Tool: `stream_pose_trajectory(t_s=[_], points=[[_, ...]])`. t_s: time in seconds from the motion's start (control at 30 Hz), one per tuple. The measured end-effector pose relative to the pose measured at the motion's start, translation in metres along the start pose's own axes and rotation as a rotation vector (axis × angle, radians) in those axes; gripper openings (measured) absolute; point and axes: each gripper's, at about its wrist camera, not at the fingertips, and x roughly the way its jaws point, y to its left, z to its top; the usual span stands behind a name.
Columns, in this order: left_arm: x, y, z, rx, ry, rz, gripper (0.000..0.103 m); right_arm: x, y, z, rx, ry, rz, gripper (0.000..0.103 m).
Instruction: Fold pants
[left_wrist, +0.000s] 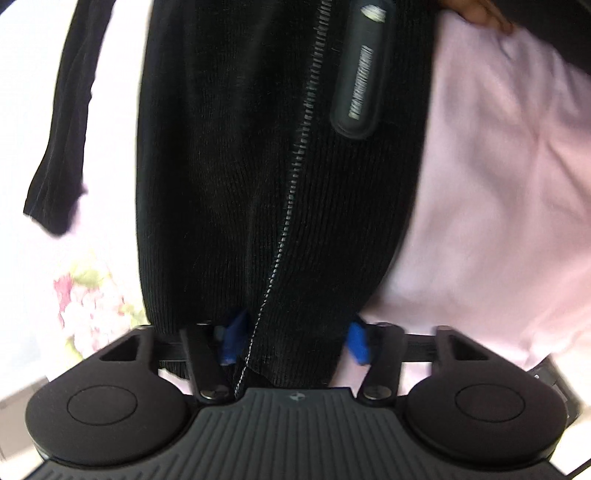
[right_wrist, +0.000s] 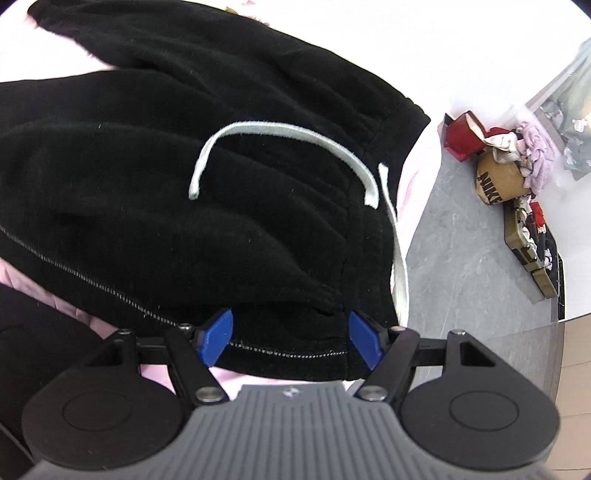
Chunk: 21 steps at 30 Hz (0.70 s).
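Black ribbed corduroy pants (right_wrist: 207, 206) lie bunched on pink bedding (left_wrist: 491, 192). The right claw (right_wrist: 290, 338) is spread open, blue pads on either side of the waistband edge, a white drawstring (right_wrist: 280, 129) looping just beyond. The left claw (left_wrist: 293, 341) is open around a white-stitched seam (left_wrist: 295, 177).
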Motion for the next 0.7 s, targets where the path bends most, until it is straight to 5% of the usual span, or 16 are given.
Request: stream_pose_trajectory(t_s=[0.1,0.43,0.7], points=[[-0.008,0.021,0.001,-0.17,0.004,-0.022,0.033,0.004,0.003,-0.005,-0.036,0.019,0.017,0.068],[-0.039,0.088,-0.01,-0.656,-0.011,-0.093,0.02,0.016,0.008,-0.039,-0.207,0.045,0.001,0.068],[-0.07,0.121,-0.014,-0.828,-0.045,-0.082,0.018,0.017,0.032,-0.053,-0.37,-0.068,0.024,0.063]])
